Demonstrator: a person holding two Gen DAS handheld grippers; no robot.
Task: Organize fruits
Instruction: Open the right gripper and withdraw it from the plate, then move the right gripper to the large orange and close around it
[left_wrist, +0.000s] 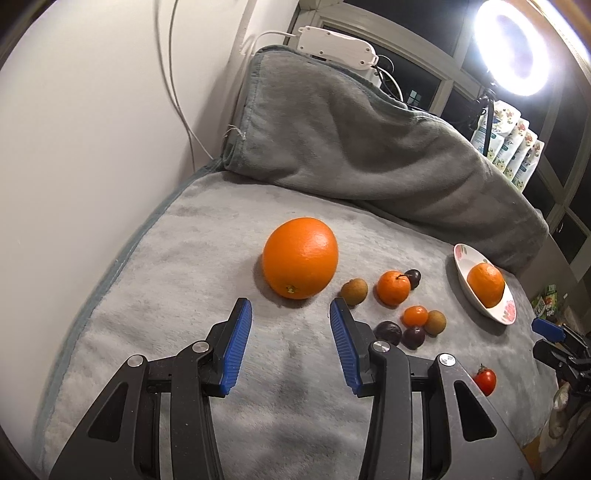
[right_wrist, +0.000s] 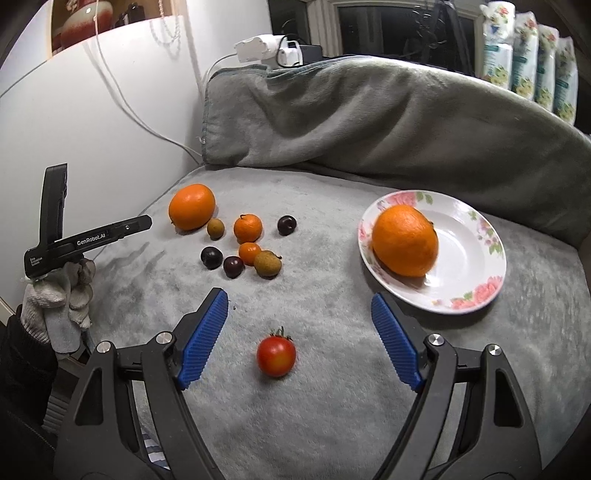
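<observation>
I see a plush grey blanket (right_wrist: 332, 387) under everything, its pile matted in places. My left gripper (left_wrist: 291, 314) has ribbed blue pads parted a moderate way with nothing between them, just short of the big dimpled orange (left_wrist: 300, 257). My right gripper (right_wrist: 299, 308) gapes wide and empty over a glossy red tomato (right_wrist: 276, 356) with a green calyx. A second orange (right_wrist: 405, 246) sits on the glazed, rose-rimmed plate (right_wrist: 476, 291). Between lie two mandarins, rough tan longans and dark smooth plums in a loose cluster. The left tool's side reads "GenRobot.AI"; a knit glove (right_wrist: 55, 299) grips it.
</observation>
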